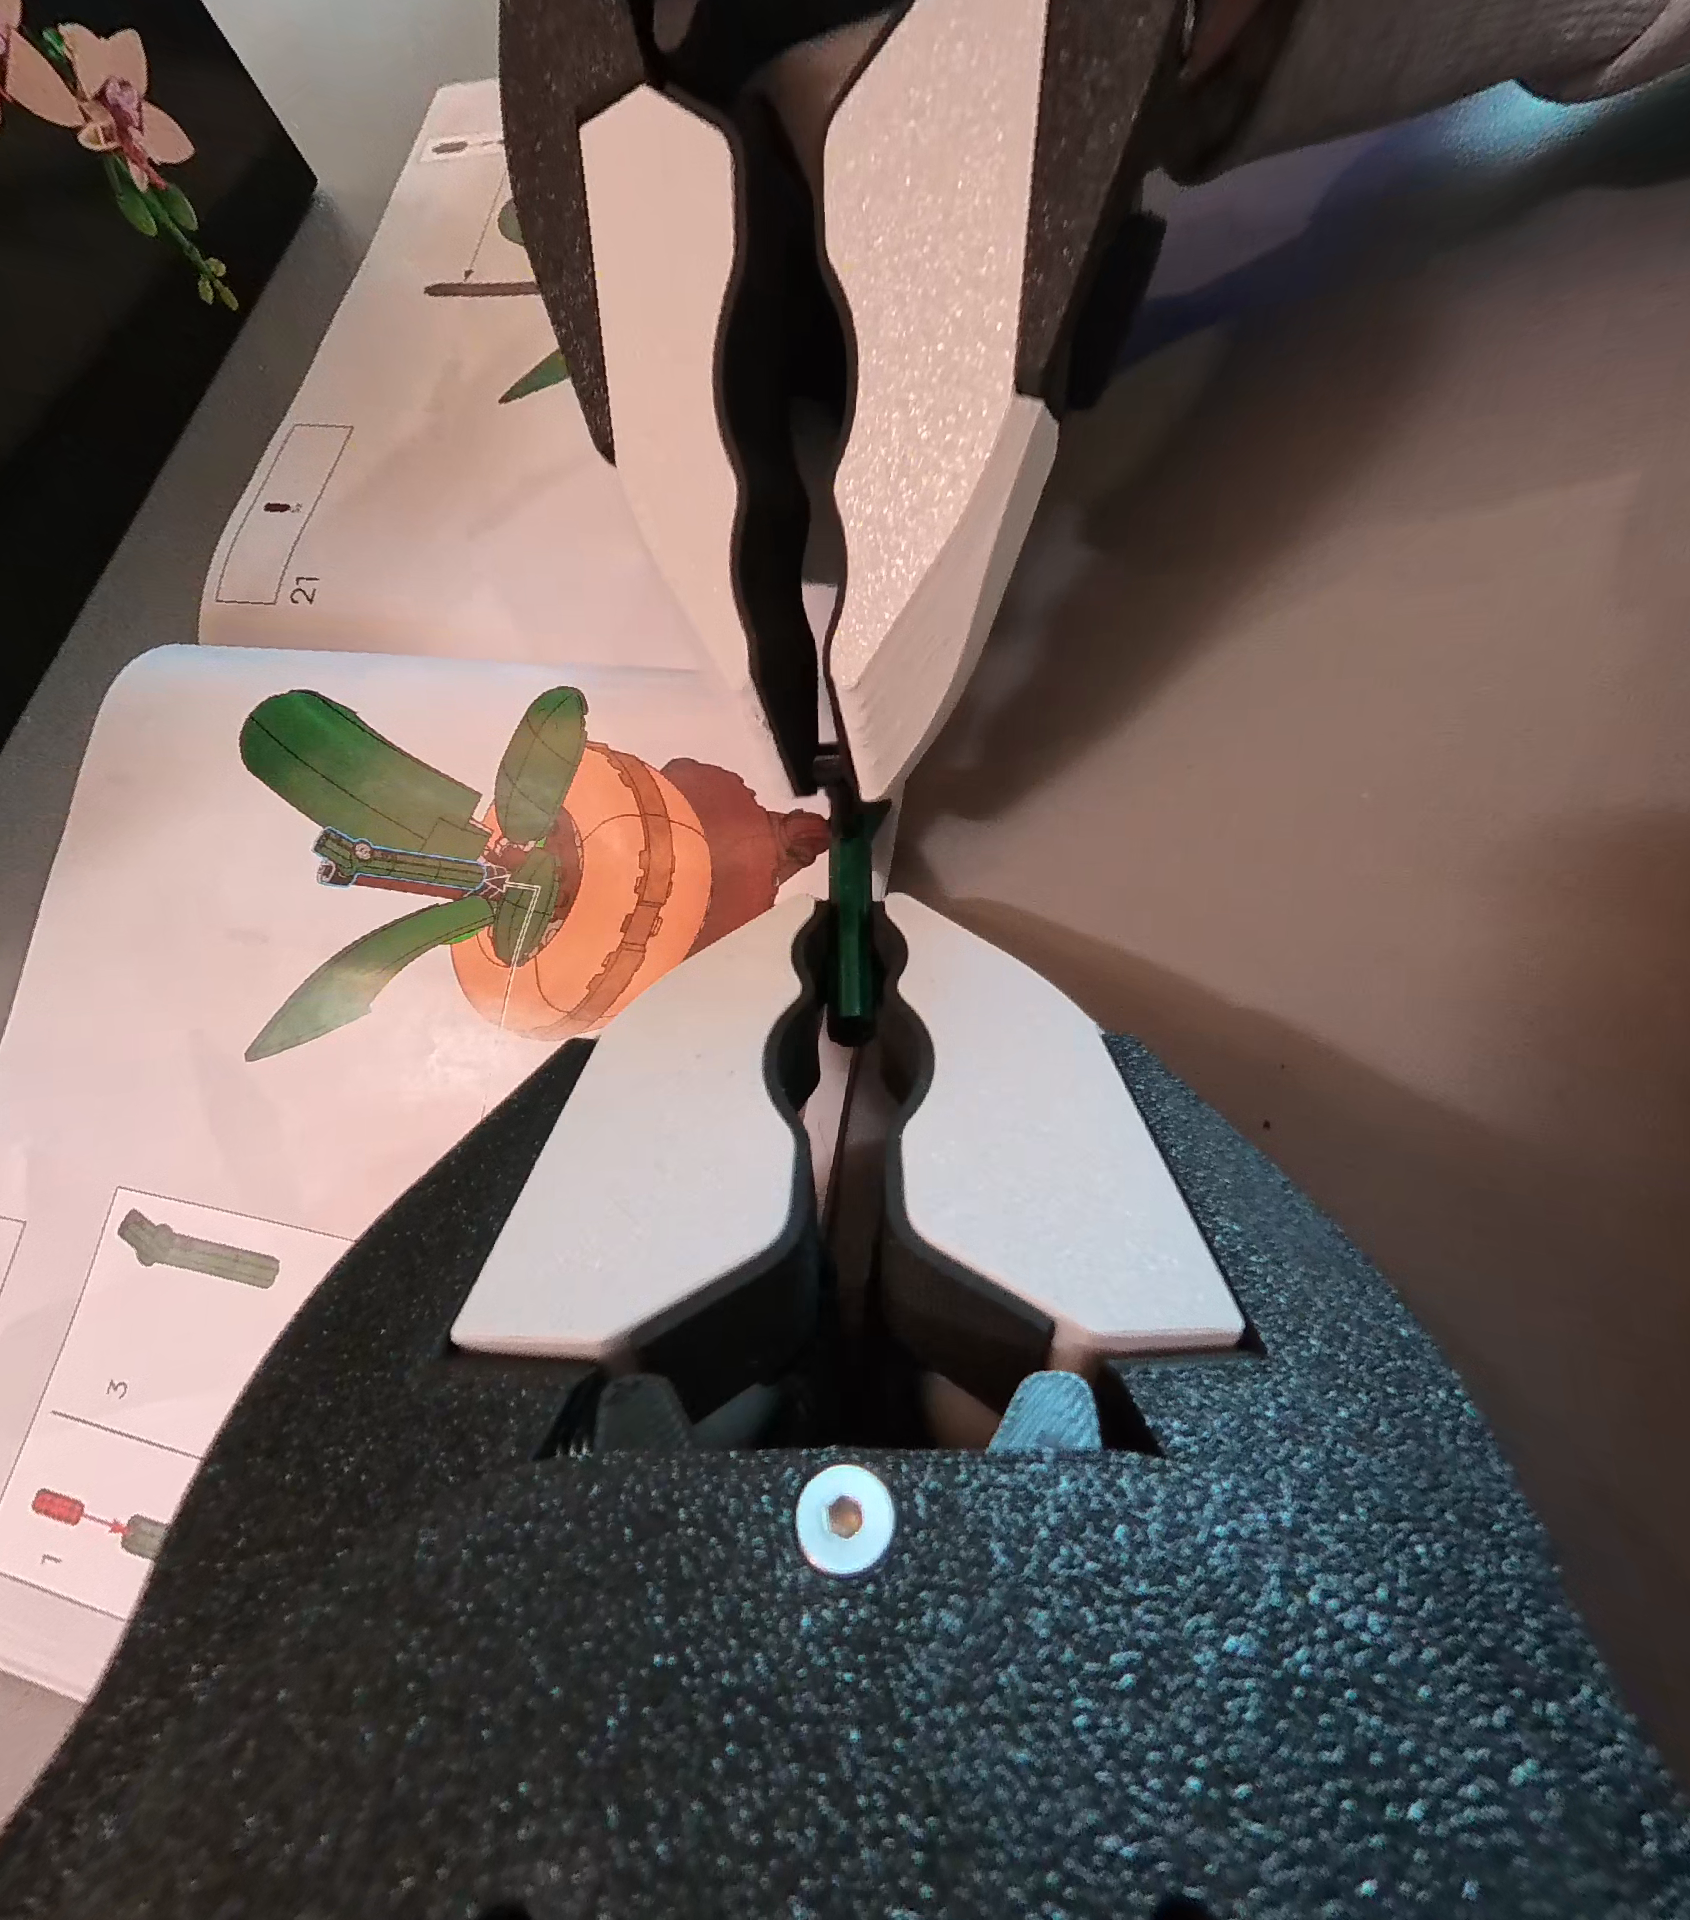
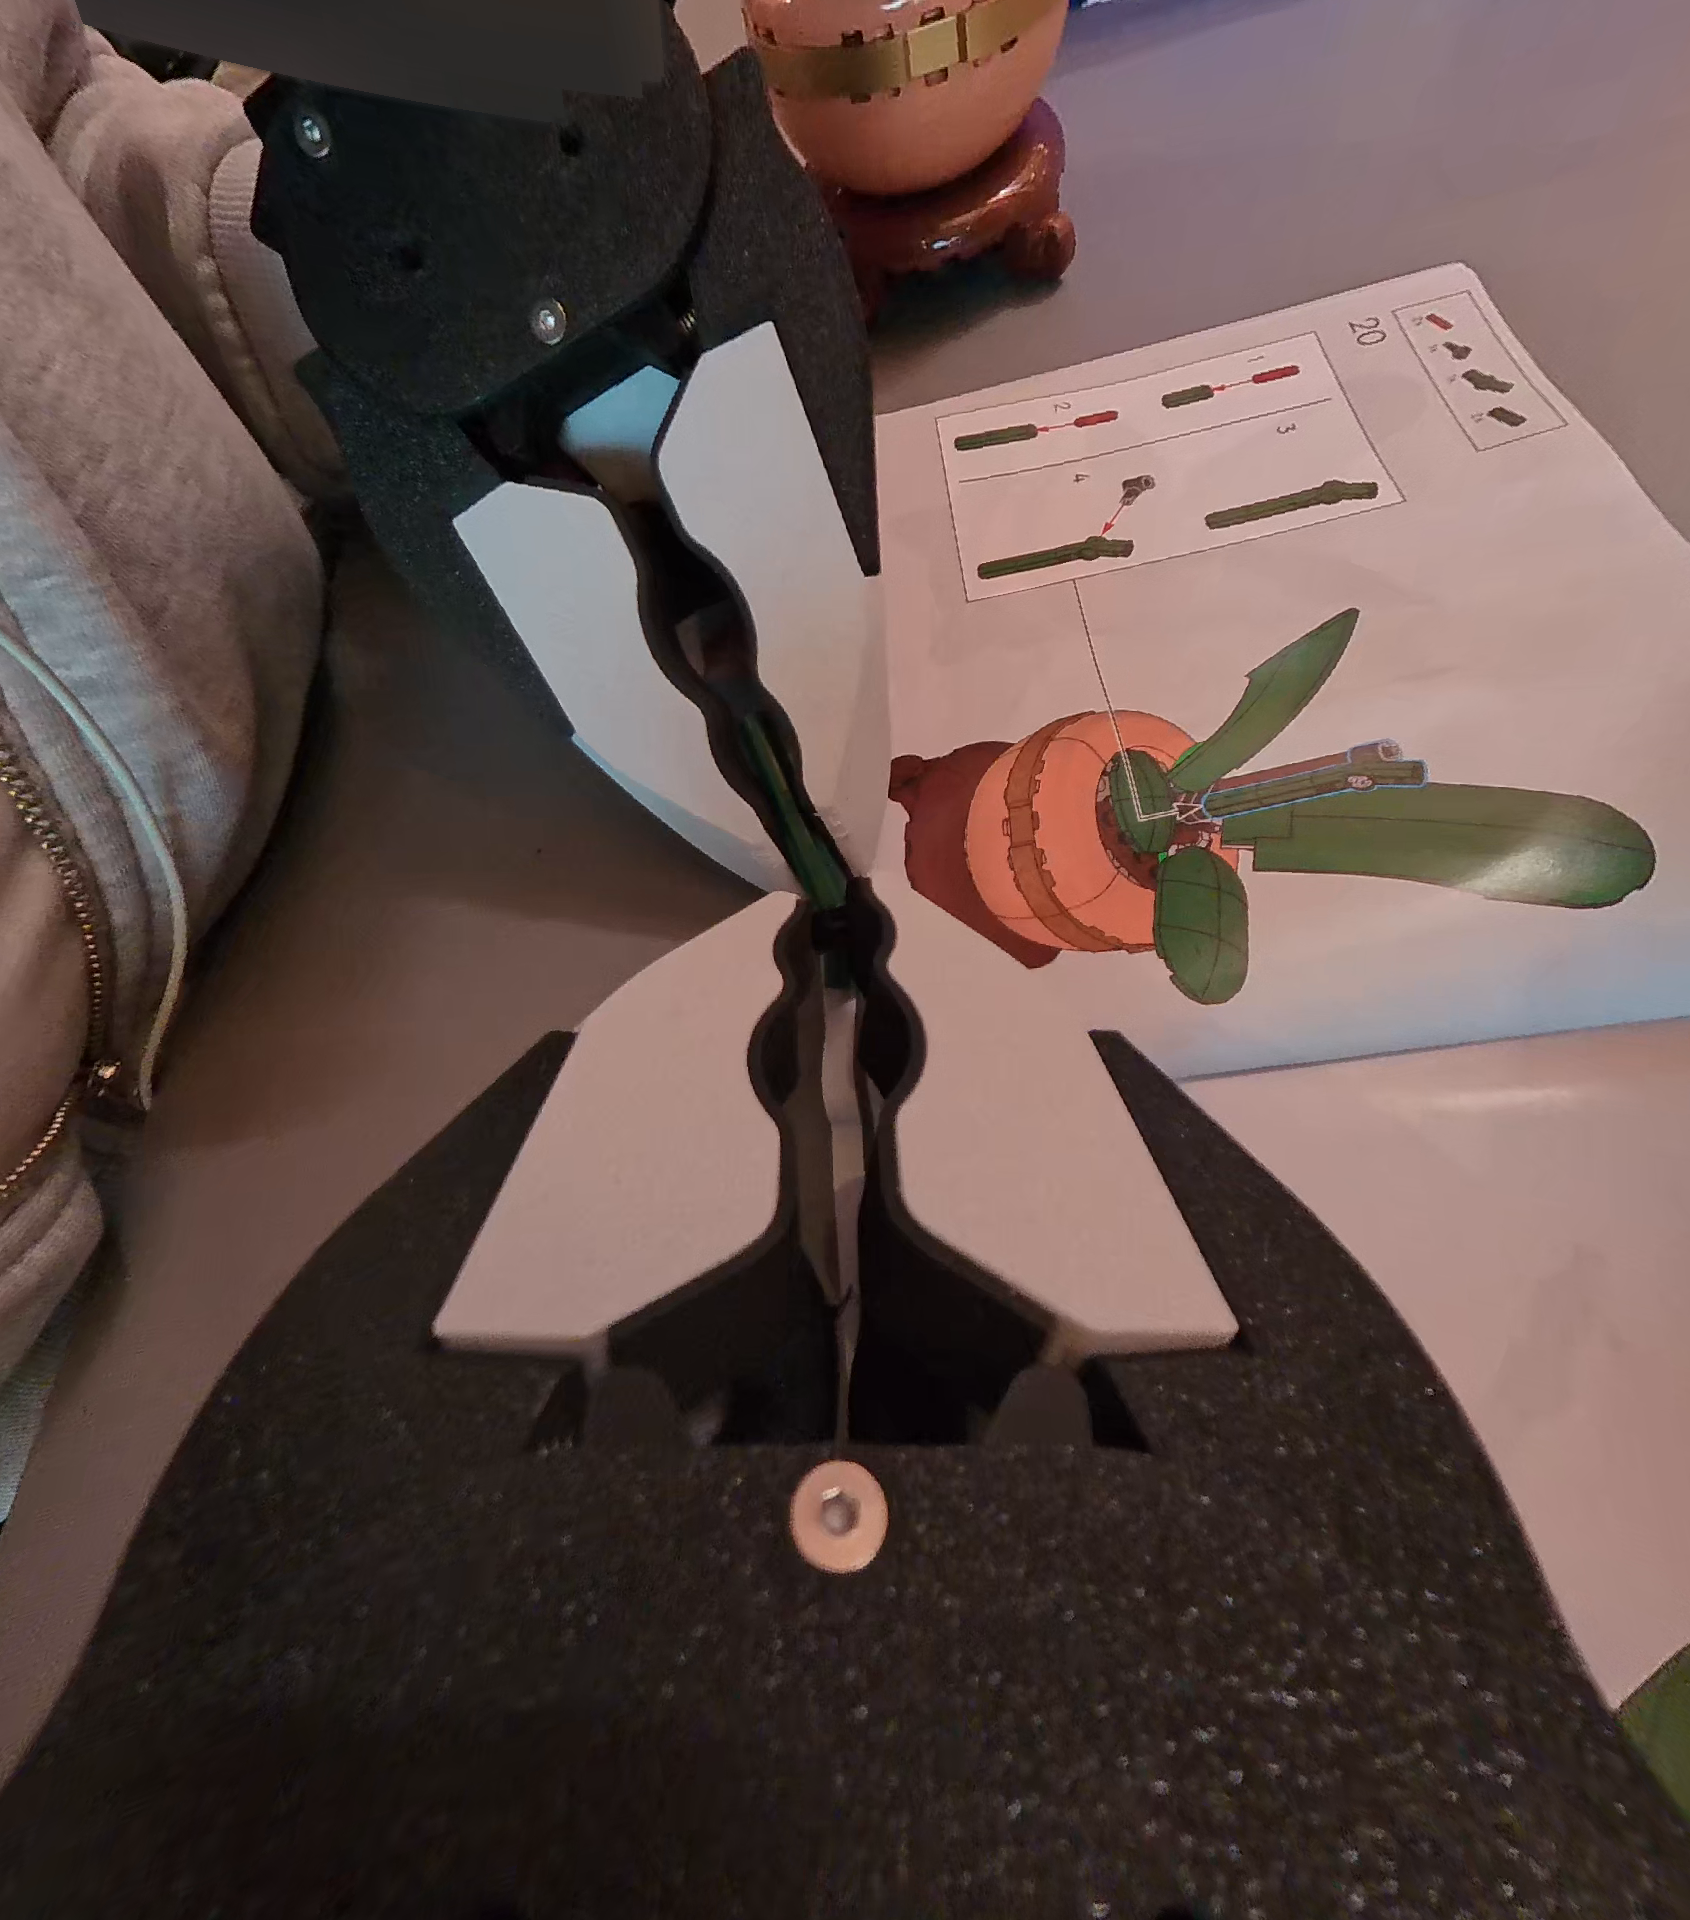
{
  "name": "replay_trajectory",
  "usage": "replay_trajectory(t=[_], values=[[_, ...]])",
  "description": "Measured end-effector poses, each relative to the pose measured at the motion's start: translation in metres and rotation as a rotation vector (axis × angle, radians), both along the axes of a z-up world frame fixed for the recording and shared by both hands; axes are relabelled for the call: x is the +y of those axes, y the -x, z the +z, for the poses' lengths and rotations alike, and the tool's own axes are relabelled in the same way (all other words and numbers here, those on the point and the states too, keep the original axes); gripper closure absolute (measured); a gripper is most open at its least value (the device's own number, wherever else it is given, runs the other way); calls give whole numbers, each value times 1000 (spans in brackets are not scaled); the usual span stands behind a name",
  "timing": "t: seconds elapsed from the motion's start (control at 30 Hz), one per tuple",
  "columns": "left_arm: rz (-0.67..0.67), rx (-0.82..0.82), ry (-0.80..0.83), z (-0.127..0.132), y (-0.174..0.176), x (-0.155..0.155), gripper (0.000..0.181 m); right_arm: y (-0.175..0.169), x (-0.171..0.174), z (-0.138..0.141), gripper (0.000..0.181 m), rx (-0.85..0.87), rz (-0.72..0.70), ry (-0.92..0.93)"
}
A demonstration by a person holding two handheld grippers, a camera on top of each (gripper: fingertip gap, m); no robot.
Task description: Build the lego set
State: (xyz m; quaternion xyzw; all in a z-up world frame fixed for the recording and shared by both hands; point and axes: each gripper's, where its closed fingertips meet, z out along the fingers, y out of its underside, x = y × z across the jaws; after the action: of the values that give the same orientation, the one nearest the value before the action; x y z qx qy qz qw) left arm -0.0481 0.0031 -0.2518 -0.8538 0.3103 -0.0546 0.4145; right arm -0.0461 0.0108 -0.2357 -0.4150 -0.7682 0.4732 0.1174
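Observation:
My left gripper (image 1: 847, 912) is shut on a thin dark green rod (image 1: 851, 940) that sticks out past its tips. My right gripper (image 1: 836, 777) comes in from above, tip to tip with it, and is shut on a small black piece (image 1: 828, 771) at the rod's far end. In the right wrist view my right gripper (image 2: 836, 920) holds the black piece (image 2: 828, 928) against the end of the green rod (image 2: 781, 792), which lies along the closed jaws of the left gripper (image 2: 825, 871). Both are held above the table.
An open instruction booklet (image 1: 197, 935) lies under the grippers and also shows in the right wrist view (image 2: 1340, 675). A pink pot on a brown base (image 2: 924, 135) stands behind it. A black set box (image 1: 41, 364) lies at far left. A person's grey zipped jacket (image 2: 41, 623) is close by.

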Motion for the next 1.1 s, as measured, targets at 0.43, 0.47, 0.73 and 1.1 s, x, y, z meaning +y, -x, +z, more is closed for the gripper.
replay_trajectory(t=[0.43, 0.47, 0.73, 1.1], values=[[0, 4, -2, 0, 0, 0, 176, 0, 1, -2, 176, -6, 7, -17], [0, 3, -2, 0, 0, 0, 176, 0, 1, -2, 176, -9, 9, -28], [-8, 22, -16, 0, 1, 1, 176, 0, 0, -3, 176, -62, 38, -68], [-16, 23, -17, -1, 1, 3, 175, 0, -12, -5, 177, -139, 126, -82]])
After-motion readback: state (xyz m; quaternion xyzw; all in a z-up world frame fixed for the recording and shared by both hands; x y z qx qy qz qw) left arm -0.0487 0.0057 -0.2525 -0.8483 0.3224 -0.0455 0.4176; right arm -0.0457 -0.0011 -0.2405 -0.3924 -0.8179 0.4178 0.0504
